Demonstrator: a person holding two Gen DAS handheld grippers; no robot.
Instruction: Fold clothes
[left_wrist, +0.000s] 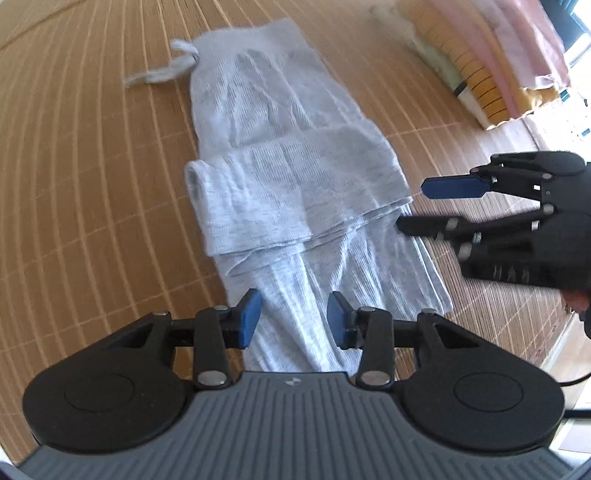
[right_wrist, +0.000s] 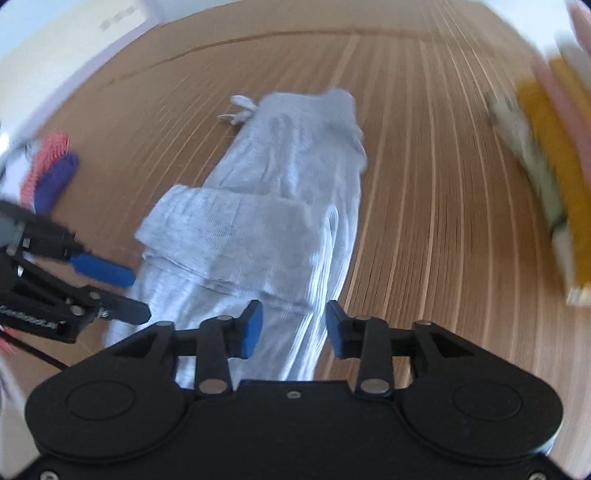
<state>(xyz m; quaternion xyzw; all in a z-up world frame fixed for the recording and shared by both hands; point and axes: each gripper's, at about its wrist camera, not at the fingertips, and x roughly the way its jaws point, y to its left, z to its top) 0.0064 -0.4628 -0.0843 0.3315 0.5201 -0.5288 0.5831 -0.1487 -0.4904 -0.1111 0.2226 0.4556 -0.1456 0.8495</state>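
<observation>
Light grey drawstring trousers lie lengthwise on a bamboo mat, with the leg ends folded back into a band across the middle. The drawstring trails at the far waist. My left gripper is open and empty, just above the near end of the trousers. My right gripper is open and empty above the same near end; it shows in the left wrist view at the cloth's right edge. The trousers also show in the right wrist view, where the left gripper hovers at their left edge.
A stack of folded clothes in pink, yellow and pale green sits at the far right of the bamboo mat. A red and purple item lies at the mat's left edge. A wall rises beyond the mat.
</observation>
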